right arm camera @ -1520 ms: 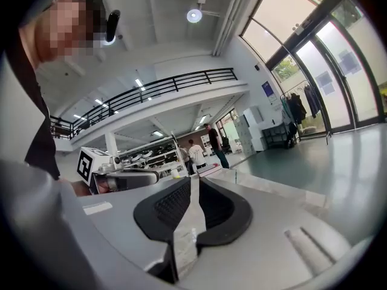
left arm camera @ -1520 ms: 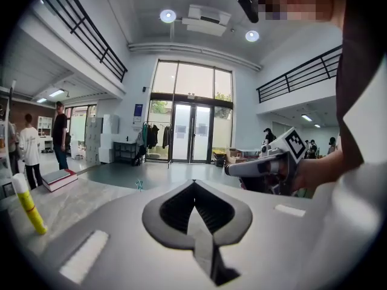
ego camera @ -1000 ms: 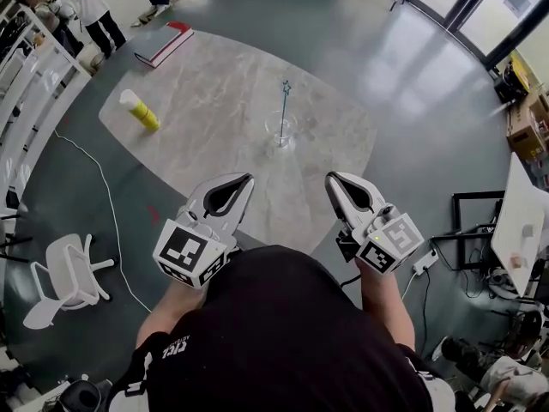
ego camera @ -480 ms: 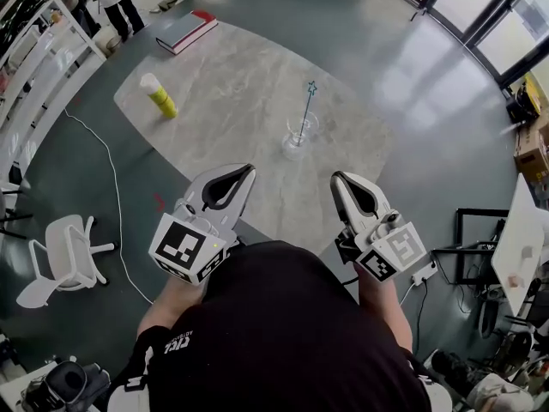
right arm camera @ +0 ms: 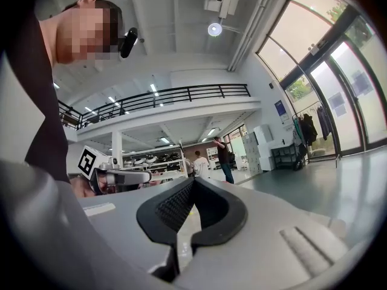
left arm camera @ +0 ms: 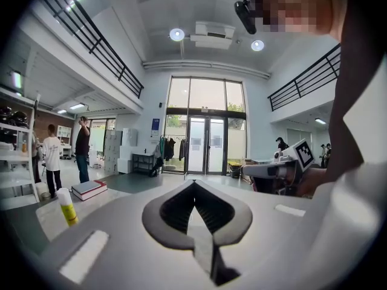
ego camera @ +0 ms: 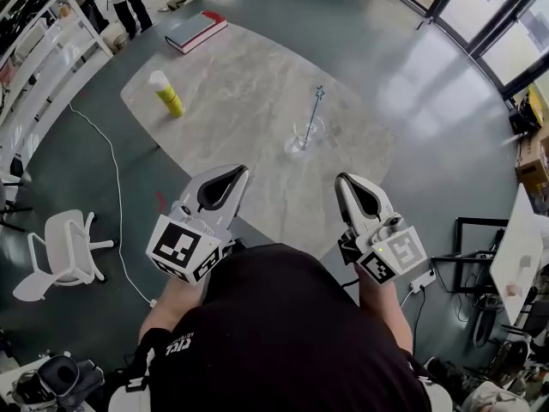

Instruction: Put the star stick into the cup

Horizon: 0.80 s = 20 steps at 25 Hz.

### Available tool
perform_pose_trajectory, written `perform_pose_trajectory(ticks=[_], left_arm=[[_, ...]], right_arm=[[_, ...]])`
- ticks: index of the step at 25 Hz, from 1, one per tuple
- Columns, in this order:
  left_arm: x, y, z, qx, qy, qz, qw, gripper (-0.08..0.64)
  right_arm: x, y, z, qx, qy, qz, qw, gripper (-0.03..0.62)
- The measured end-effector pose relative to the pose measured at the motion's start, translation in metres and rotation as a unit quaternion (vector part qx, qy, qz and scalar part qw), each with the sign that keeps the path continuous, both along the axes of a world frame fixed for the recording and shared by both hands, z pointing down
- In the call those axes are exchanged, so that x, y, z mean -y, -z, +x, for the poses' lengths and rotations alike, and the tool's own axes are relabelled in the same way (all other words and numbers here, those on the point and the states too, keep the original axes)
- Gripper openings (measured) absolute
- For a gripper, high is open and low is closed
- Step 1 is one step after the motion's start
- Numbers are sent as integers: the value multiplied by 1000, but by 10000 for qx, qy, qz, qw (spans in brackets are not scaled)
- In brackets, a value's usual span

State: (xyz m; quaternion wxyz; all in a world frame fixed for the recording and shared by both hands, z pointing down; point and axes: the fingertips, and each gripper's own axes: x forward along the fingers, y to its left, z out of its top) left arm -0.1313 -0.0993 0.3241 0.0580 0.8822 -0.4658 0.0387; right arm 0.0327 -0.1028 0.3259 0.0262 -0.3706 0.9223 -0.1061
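1. The clear cup (ego camera: 306, 136) shows only faintly against the table (ego camera: 232, 93); people at the top edge are cut off.
2. One star stick (ego camera: 315, 110) leans inside the one cup; one bottle (ego camera: 166, 93) and one book (ego camera: 196, 31) lie far left.
3. Left gripper (ego camera: 243, 170) and right gripper (ego camera: 340, 179), jaws pressed together and empty, sit well short of the cup.

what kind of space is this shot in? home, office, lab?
Probably a big open lab or workshop hall, not a home: a railed mezzanine runs above, tall glass entrance doors close one end, and storage racks line a wall.
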Motion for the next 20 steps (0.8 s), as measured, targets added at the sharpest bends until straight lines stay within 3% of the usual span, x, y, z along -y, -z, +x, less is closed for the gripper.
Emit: perform_pose_trajectory(ticks=[20], left_arm=[[-5, -10, -1, -87, -153, -134, 9998, 0]], right_arm=[[-11, -11, -2, 38, -123, -200, 9997, 12]])
